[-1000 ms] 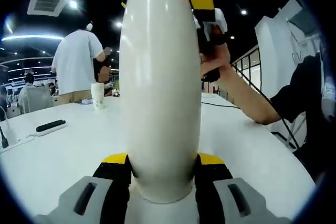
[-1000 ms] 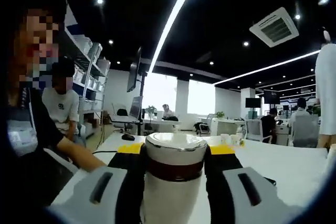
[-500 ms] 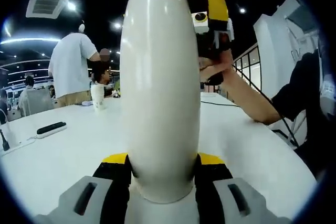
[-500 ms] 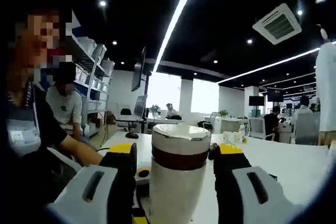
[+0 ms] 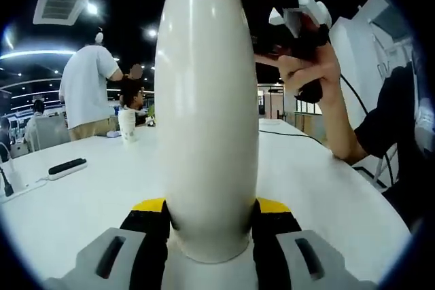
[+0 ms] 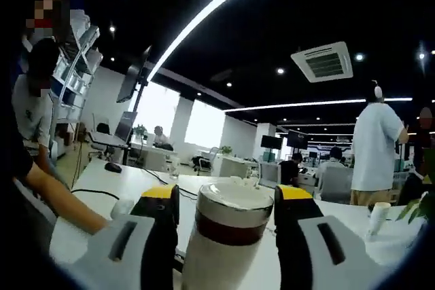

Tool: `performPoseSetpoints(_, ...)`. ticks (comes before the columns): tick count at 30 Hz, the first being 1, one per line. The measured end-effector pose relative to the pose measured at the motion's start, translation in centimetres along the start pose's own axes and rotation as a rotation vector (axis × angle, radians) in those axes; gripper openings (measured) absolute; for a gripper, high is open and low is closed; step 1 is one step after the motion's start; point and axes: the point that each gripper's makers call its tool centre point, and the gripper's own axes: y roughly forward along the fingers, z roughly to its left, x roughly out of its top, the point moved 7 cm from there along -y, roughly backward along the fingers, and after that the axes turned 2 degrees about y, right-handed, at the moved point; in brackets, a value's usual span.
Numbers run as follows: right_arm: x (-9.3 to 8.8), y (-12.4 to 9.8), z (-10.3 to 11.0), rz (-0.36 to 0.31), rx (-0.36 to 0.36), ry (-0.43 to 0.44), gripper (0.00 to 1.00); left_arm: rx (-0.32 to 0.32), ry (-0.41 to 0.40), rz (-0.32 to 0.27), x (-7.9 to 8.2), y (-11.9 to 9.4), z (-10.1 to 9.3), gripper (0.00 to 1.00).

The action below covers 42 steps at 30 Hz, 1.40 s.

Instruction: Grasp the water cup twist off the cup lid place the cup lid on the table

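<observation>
Both jaws of the left gripper (image 5: 207, 219) were clamped against the lower sides of the water cup (image 5: 207, 120), a tall cream-white bottle that stood upright on the white table (image 5: 81, 202) in the left gripper view. Near the cup's top, the right gripper (image 5: 272, 5) showed in that view, held in a person's hand (image 5: 309, 59). In the right gripper view, the right gripper (image 6: 226, 202) had its yellow-tipped jaws spread to either side of the cup lid (image 6: 233, 208), a cream cap with a dark brown band, with a visible gap on each side, so they were released rather than gripping. The lid sat on top of the cup. Farther off on the table lay a black power strip (image 5: 66, 164) and a paper cup (image 5: 126, 124), near a standing person (image 5: 87, 83) in a white shirt.
</observation>
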Motion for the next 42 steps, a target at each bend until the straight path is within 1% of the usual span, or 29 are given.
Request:
performPoseSetpoints(2,-0.3,0.0,-0.3,0.005,-0.001,-0.001,0.49,0.001,0.002,0.001,0.0,0.0,0.0,0.49)
performPoseSetpoints(3,-0.4,-0.1,-0.5,0.010,-0.002,-0.002,0.49,0.001,0.002,0.001,0.0,0.0,0.0,0.49)
performPoseSetpoints(6,-0.5,-0.1,-0.9,0.007,0.030,0.026,0.48,0.003,0.007,0.001,0.0,0.0,0.0,0.49)
performPoseSetpoints(10,-0.6,0.2,-1.4,-0.013,0.147,0.094,0.48,0.002,0.007,0.001,0.0,0.0,-0.1,0.49)
performPoseSetpoints(12,-0.8,0.4,-1.9,-0.024,0.240,0.137,0.48,0.001,0.005,0.001,0.0,0.0,0.0,0.49)
performPoseSetpoints(14,-1.0,0.4,-2.3,-0.039,0.348,0.147,0.48,-0.002,0.007,0.000,0.0,0.0,0.0,0.49)
performPoseSetpoints(17,-1.1,0.5,-2.6,-0.046,0.454,0.141,0.48,-0.006,0.011,-0.001,0.0,0.0,-0.1,0.49)
performPoseSetpoints(19,-1.2,0.6,-2.7,-0.049,0.499,0.113,0.48,-0.007,0.012,-0.001,0.0,0.0,-0.1,0.49)
performPoseSetpoints(20,-1.2,0.6,-2.8,-0.052,0.509,0.121,0.48,-0.008,0.012,-0.001,0.0,0.0,-0.1,0.49)
performPoseSetpoints(22,-1.3,0.7,-2.8,-0.056,0.523,0.130,0.48,-0.009,0.010,-0.002,0.0,-0.1,0.1,0.49)
performPoseSetpoints(24,-1.4,0.7,-2.7,-0.063,0.521,0.144,0.48,-0.009,0.010,-0.001,0.0,-0.1,0.3,0.49)
performPoseSetpoints(26,-1.7,0.3,-2.4,-0.024,0.478,0.201,0.48,-0.010,0.013,-0.002,0.0,-0.1,0.3,0.49)
performPoseSetpoints(27,-1.8,0.0,-2.3,-0.013,0.442,0.192,0.50,-0.010,0.014,-0.002,0.0,-0.1,0.3,0.49)
performPoseSetpoints(29,-1.6,-0.6,-2.0,-0.040,0.351,0.172,0.57,-0.009,0.014,-0.002,-0.1,-0.2,0.5,0.49)
performPoseSetpoints(30,-1.5,-0.9,-1.6,-0.048,0.307,0.152,0.59,-0.009,0.015,-0.001,-0.1,-0.1,0.3,0.49)
performPoseSetpoints(32,-1.1,-1.3,-0.5,-0.047,0.238,0.076,0.60,-0.008,0.016,-0.001,0.0,0.0,-0.1,0.49)
performPoseSetpoints(34,-0.6,-1.4,0.5,-0.044,0.153,-0.006,0.61,-0.007,0.016,0.000,0.0,0.0,-0.1,0.49)
performPoseSetpoints(35,-0.4,-1.4,1.0,-0.040,0.097,-0.033,0.62,-0.007,0.016,0.000,0.0,-0.1,0.2,0.49)
performPoseSetpoints(36,-0.4,-1.4,1.4,-0.022,0.035,-0.047,0.62,-0.005,0.016,0.001,0.0,-0.1,0.2,0.49)
performPoseSetpoints(37,-0.3,-1.3,1.6,-0.018,-0.007,-0.047,0.62,-0.004,0.017,0.001,0.0,-0.1,0.2,0.49)
performPoseSetpoints(38,-0.3,-1.3,1.8,-0.002,-0.027,-0.073,0.62,-0.003,0.017,0.002,0.0,-0.2,0.3,0.49)
performPoseSetpoints(39,-0.2,-1.2,1.7,-0.001,-0.045,-0.087,0.62,-0.003,0.019,0.002,-0.1,-0.2,0.4,0.49)
performPoseSetpoints(40,-0.1,-1.1,1.8,-0.013,-0.059,-0.092,0.62,-0.003,0.018,0.002,-0.1,-0.2,0.5,0.49)
performPoseSetpoints(42,0.1,-1.0,1.6,-0.015,-0.077,-0.105,0.60,-0.002,0.021,0.003,-0.1,-0.2,0.6,0.49)
